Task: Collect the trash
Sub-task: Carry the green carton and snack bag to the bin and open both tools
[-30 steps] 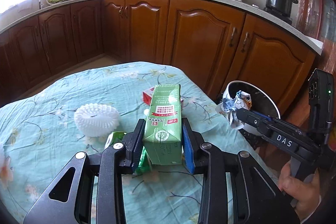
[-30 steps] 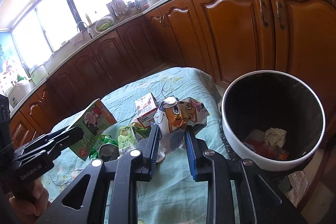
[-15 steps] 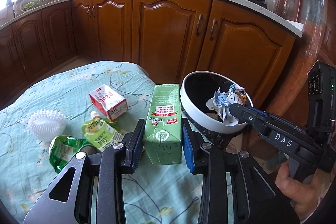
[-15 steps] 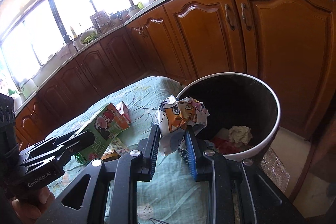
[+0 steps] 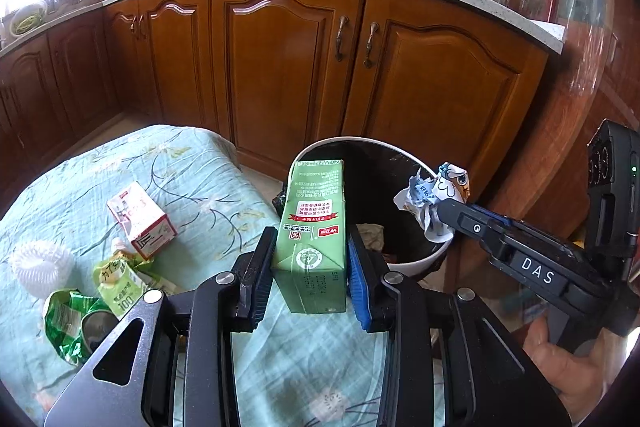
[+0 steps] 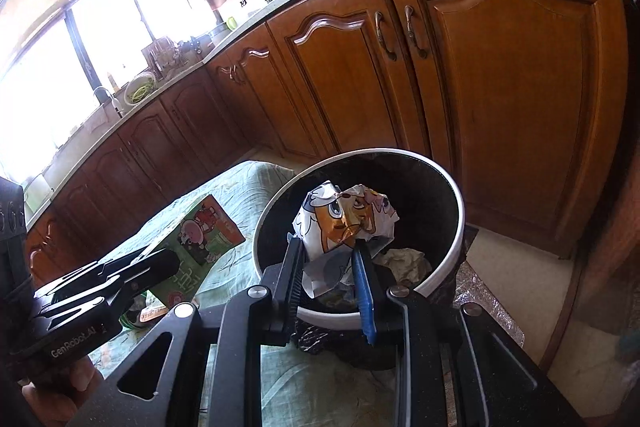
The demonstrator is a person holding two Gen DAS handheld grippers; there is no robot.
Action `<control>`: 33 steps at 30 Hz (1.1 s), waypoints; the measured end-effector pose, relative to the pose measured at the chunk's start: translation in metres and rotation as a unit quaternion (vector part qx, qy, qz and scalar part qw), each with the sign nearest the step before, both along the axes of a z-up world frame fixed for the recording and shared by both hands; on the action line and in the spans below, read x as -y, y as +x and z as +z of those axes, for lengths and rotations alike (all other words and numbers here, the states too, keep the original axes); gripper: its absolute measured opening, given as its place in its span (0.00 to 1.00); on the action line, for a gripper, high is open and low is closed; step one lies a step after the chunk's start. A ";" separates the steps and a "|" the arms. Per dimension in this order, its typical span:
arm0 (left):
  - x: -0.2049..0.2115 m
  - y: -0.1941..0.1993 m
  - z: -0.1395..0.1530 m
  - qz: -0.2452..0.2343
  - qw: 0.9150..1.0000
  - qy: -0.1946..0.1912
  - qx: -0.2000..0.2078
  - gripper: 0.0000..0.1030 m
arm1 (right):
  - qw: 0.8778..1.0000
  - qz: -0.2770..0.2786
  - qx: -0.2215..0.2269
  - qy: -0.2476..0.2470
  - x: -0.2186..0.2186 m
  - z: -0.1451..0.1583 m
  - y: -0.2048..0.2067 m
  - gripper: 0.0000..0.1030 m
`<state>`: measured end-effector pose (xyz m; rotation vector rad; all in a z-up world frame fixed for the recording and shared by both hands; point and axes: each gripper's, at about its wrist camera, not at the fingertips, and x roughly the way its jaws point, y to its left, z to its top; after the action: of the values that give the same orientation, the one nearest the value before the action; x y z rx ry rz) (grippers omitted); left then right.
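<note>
The left gripper [image 5: 308, 273] was clamped on an upright green carton [image 5: 314, 235] at the table edge [image 5: 208, 195]. The right gripper [image 6: 330, 279] was pinched on a crumpled cartoon-printed wrapper [image 6: 346, 217], held above the white-rimmed bin [image 6: 456, 255], in which crumpled paper [image 6: 404, 261] was contained.
</note>
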<state>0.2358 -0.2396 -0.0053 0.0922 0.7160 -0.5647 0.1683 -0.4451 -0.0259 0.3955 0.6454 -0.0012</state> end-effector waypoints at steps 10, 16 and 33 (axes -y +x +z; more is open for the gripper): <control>0.036 0.019 -0.006 -0.012 1.000 0.013 -0.008 0.31 | 1.000 -0.005 -0.017 0.005 0.017 -0.010 0.015 0.24; 0.050 0.027 -0.010 -0.016 1.000 0.022 -0.012 0.31 | 1.000 -0.007 -0.026 0.005 0.020 -0.013 0.026 0.24; 0.071 0.046 -0.025 -0.022 0.998 0.030 -0.052 0.34 | 0.999 -0.005 -0.039 0.021 0.028 -0.021 0.043 0.46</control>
<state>0.2822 -0.3105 -0.0306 0.1361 0.8342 -0.5932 0.2111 -0.4732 -0.0469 0.4410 0.7224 -0.0126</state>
